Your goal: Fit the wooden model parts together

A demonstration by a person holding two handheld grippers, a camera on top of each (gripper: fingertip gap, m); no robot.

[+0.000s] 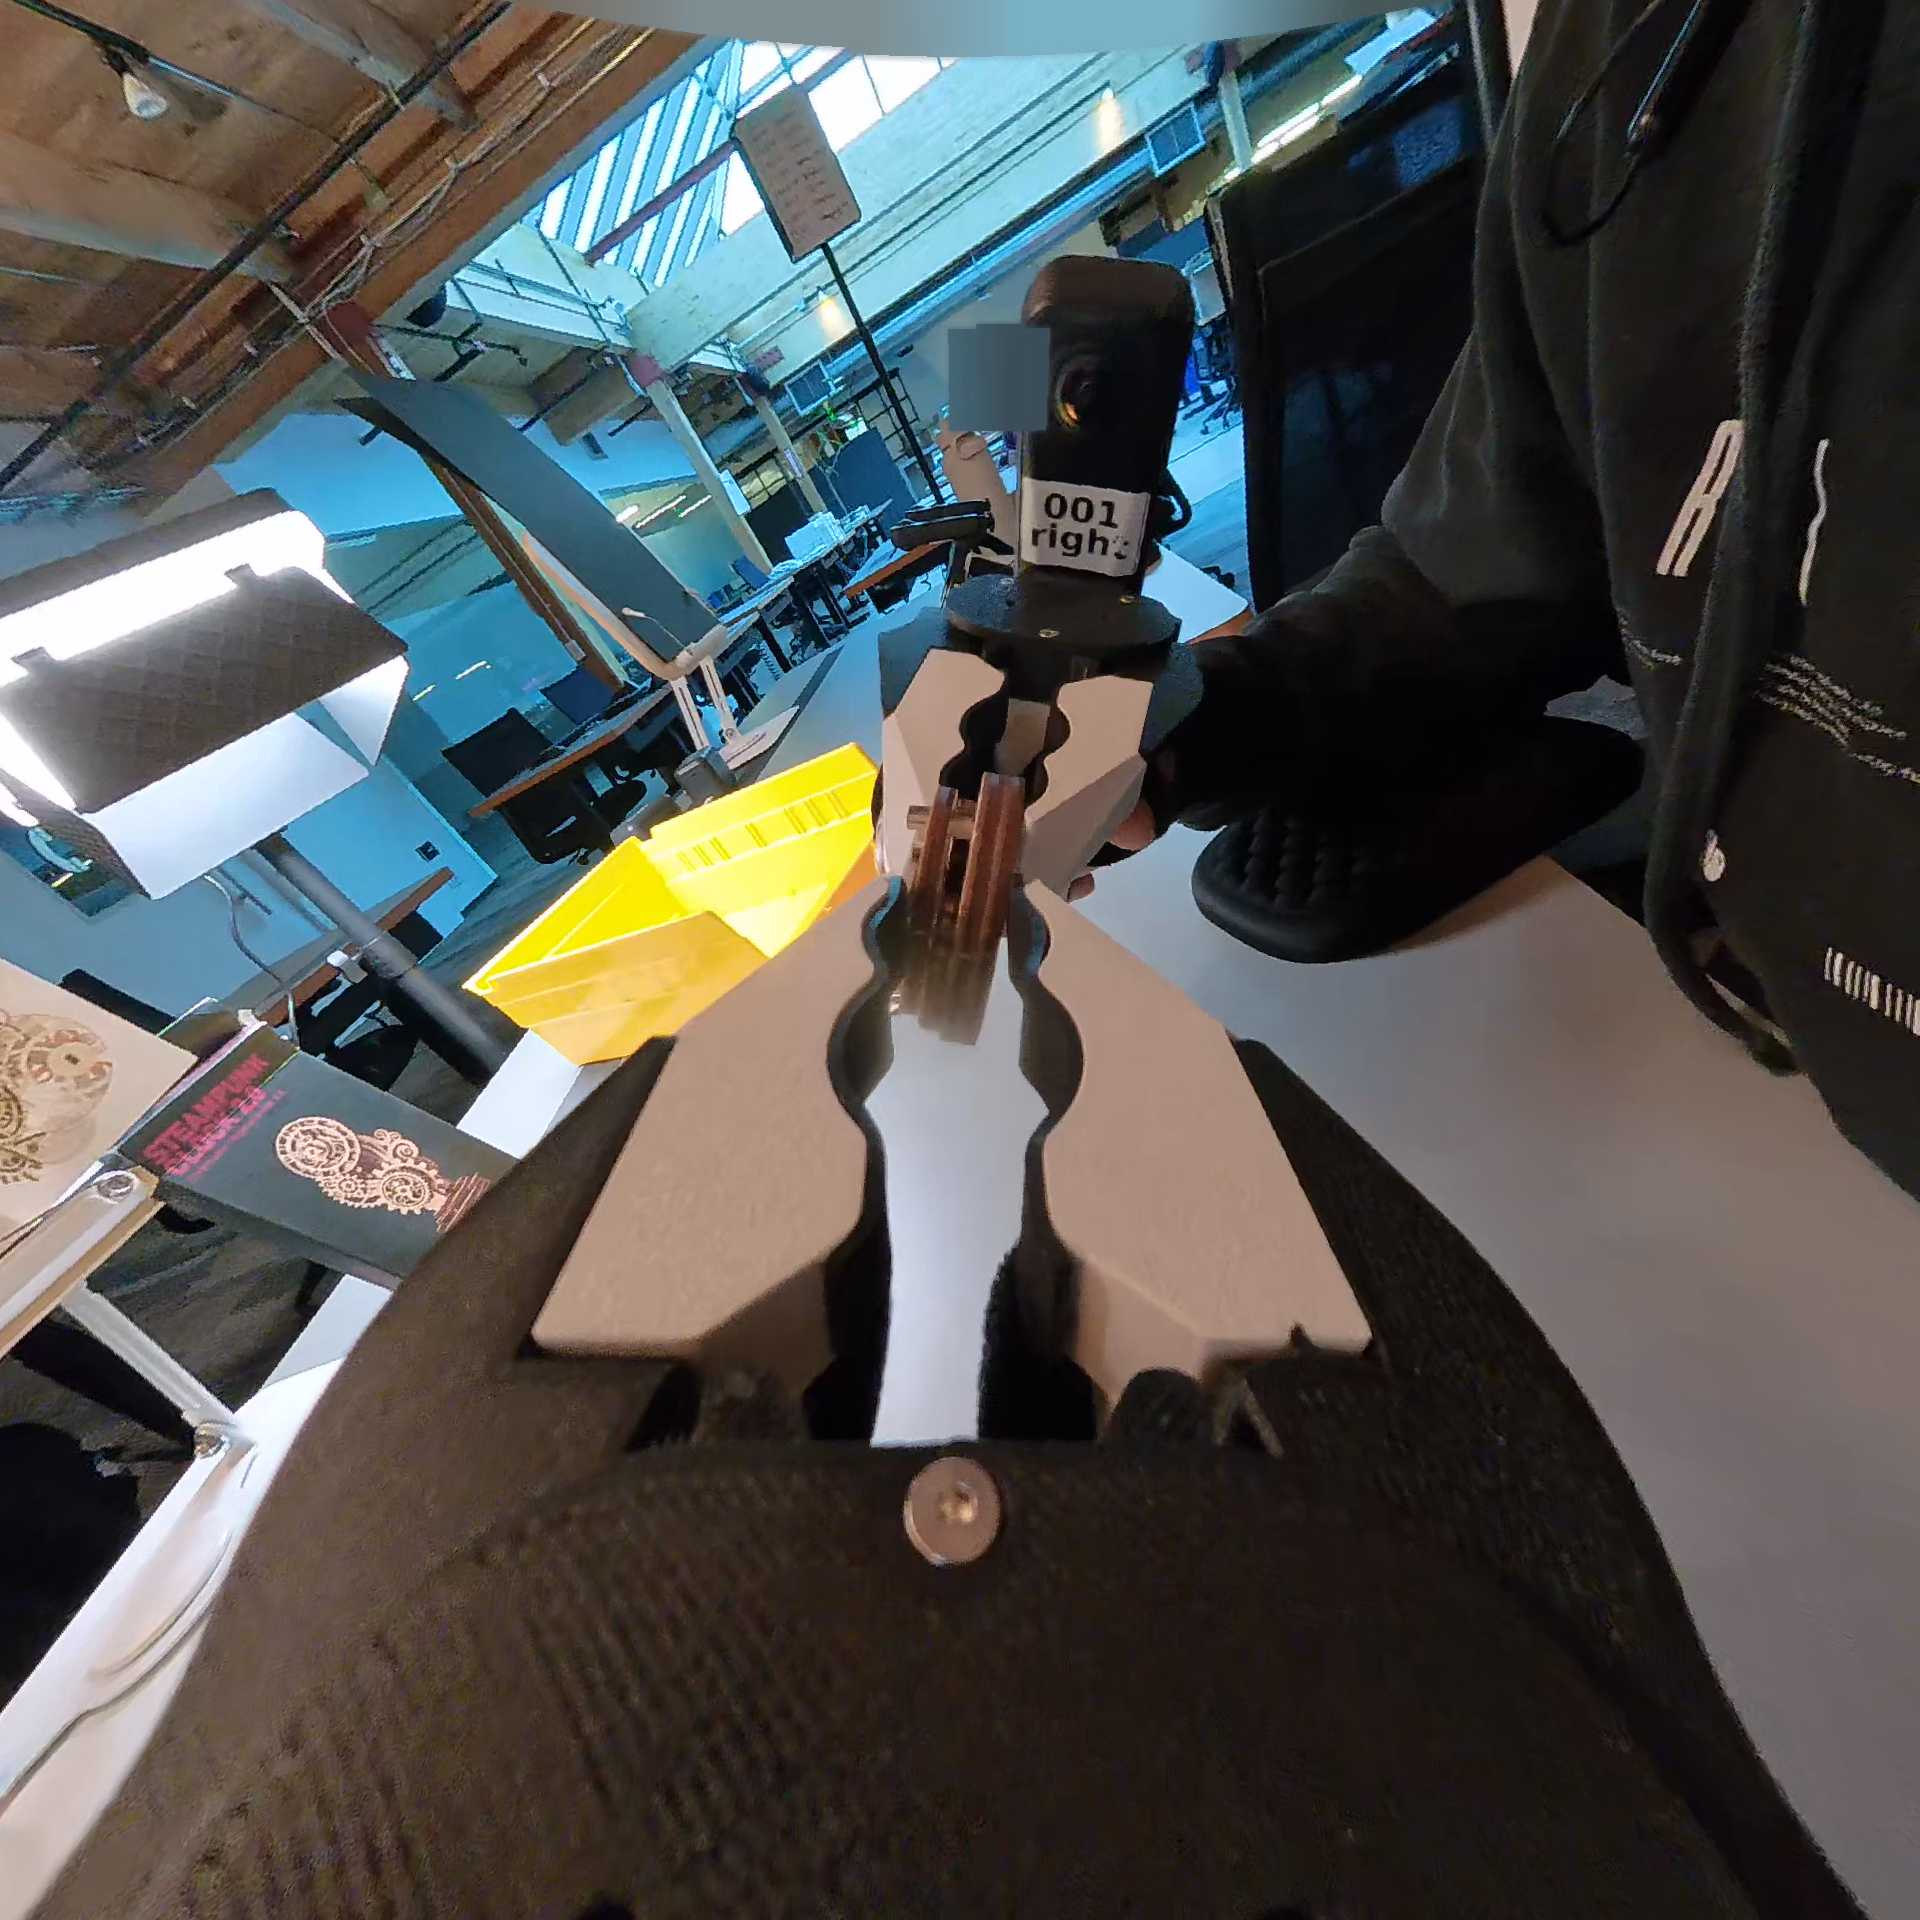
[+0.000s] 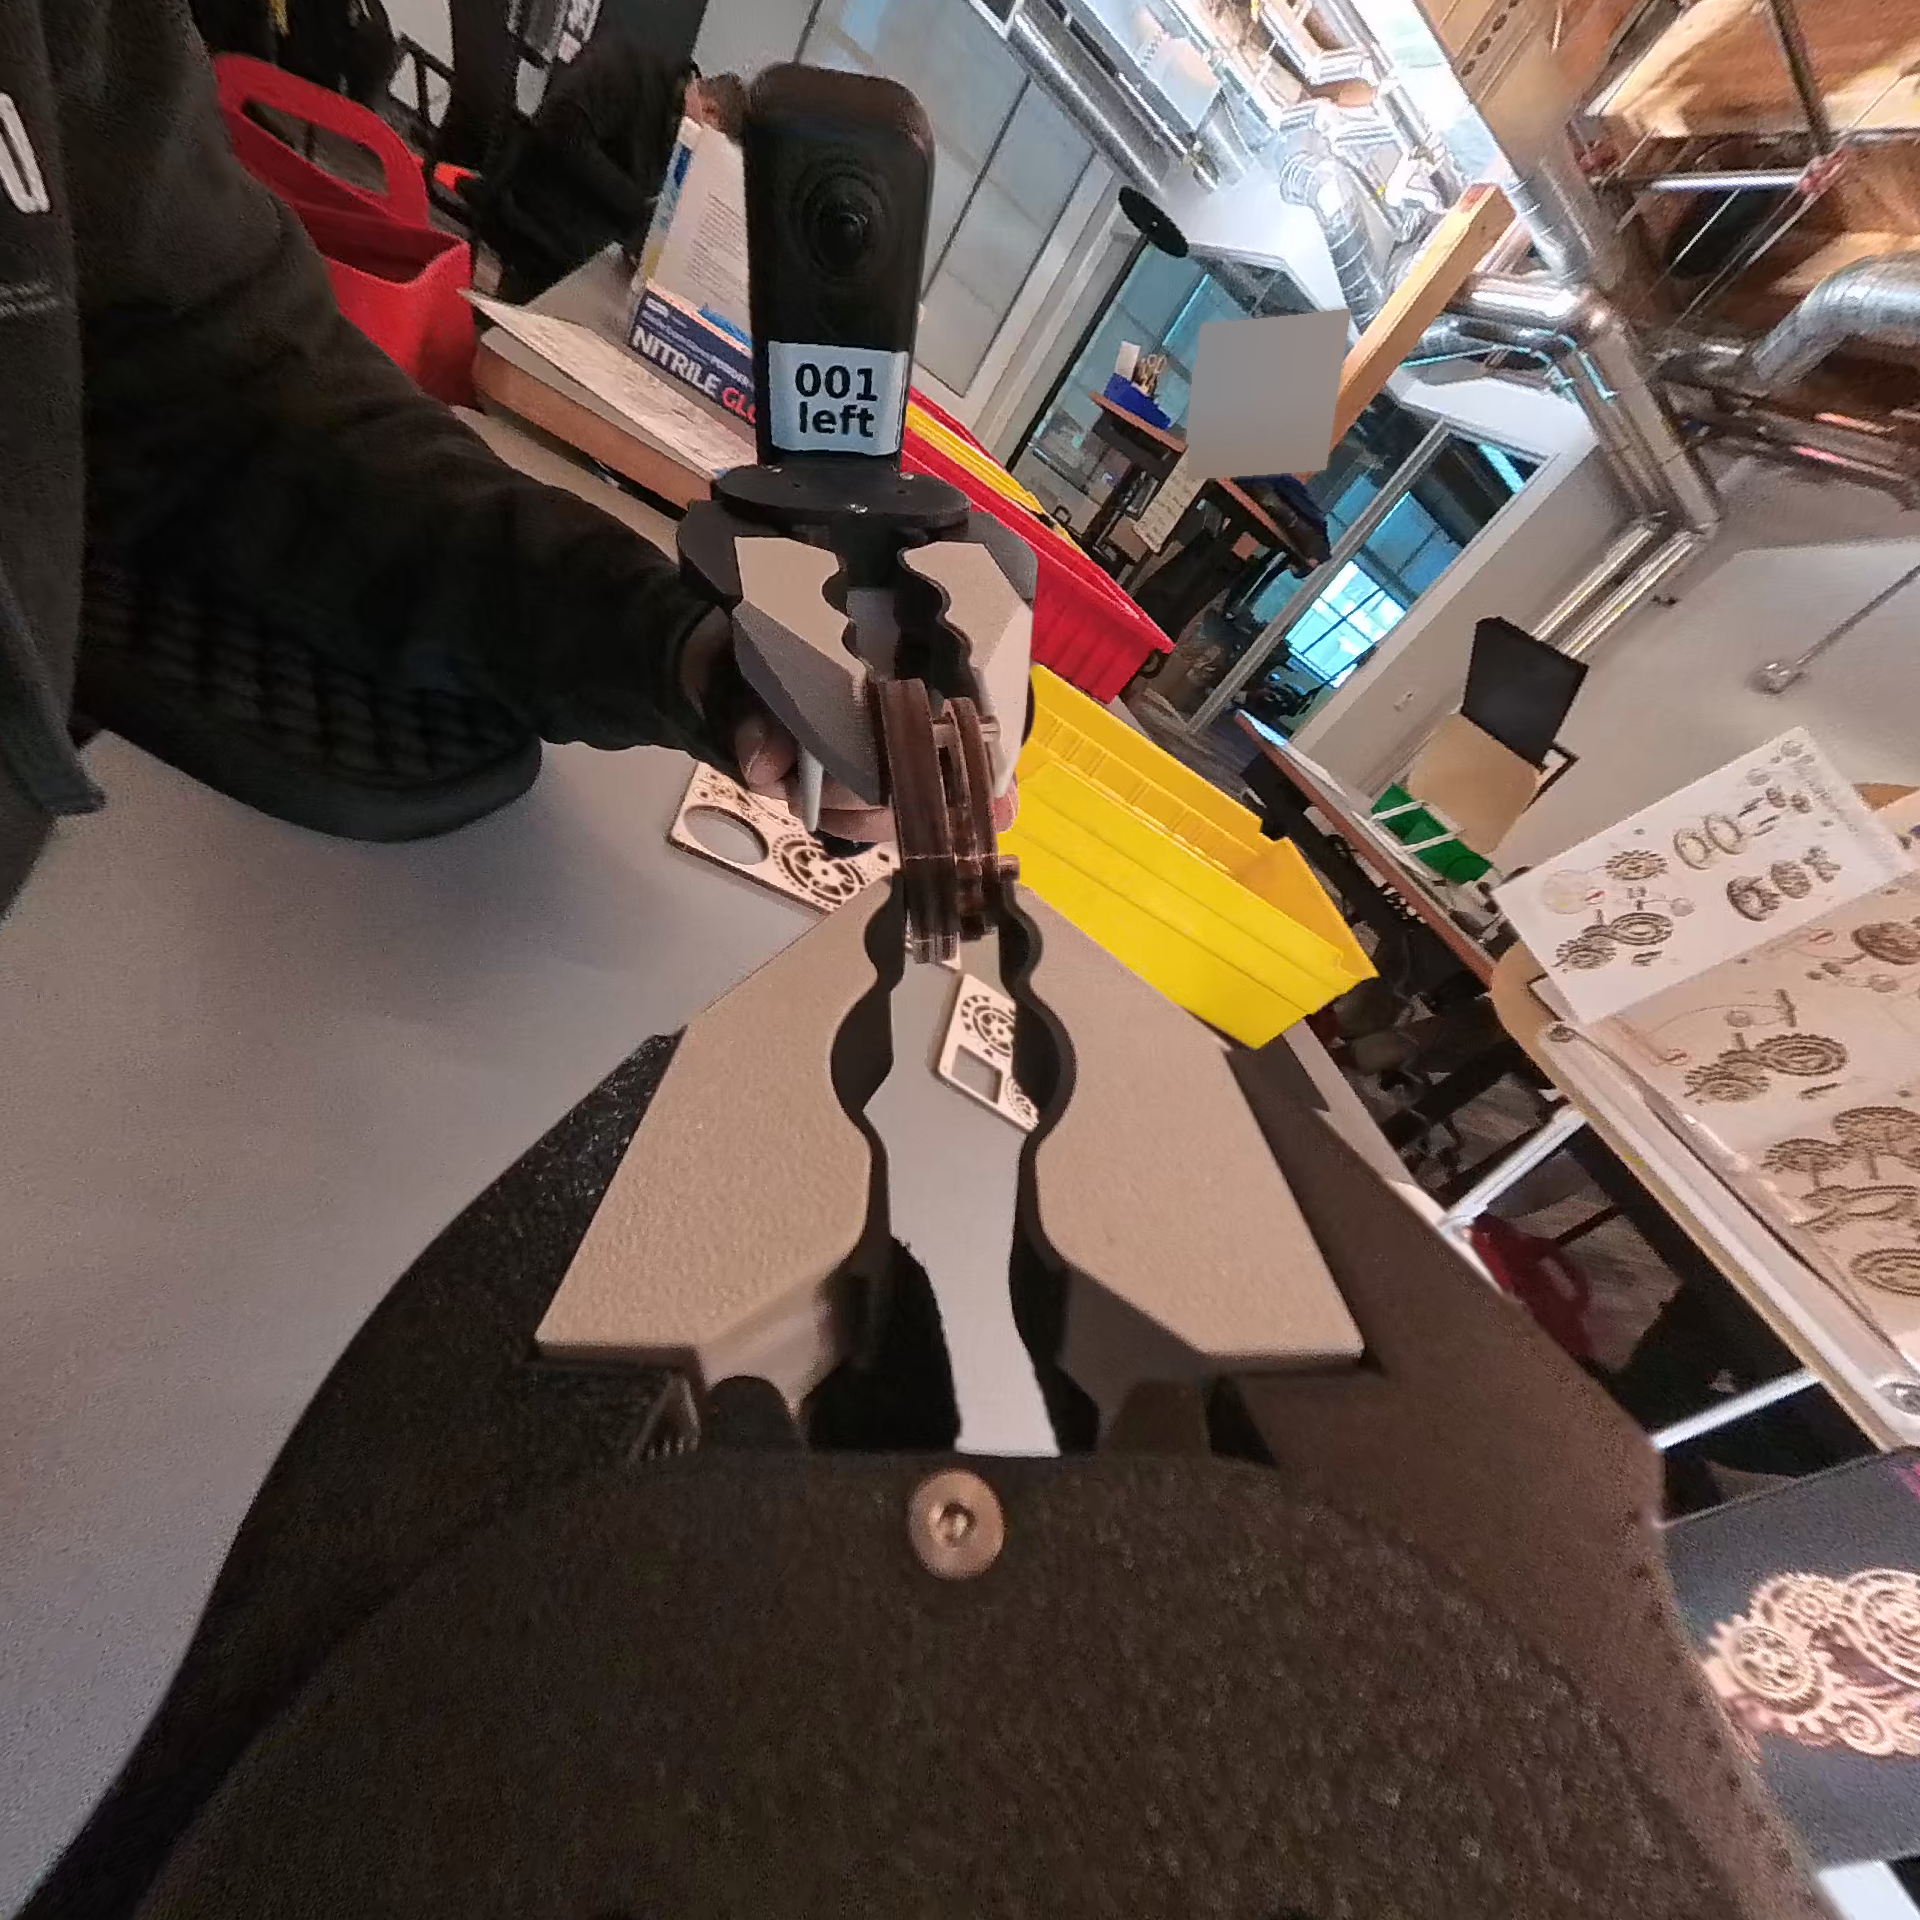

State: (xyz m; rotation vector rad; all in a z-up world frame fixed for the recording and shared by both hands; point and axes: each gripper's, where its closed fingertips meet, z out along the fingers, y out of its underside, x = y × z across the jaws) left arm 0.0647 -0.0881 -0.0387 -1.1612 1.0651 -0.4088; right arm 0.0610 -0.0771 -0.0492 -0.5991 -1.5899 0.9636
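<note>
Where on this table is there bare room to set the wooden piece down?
Bare grey table lies between the black sleeve and the right gripper. Crowded: cut-out wooden sheets and the yellow plastic bin beyond the wooden gear assembly.

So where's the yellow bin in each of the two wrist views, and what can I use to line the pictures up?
Left wrist view: the yellow bin sits left of centre, on the table behind and left of the gripper tips.
Right wrist view: it sits right of centre, at the table's edge.
Shared landmark: the wooden gear assembly, clamped between both grippers at each picture's centre.
</note>
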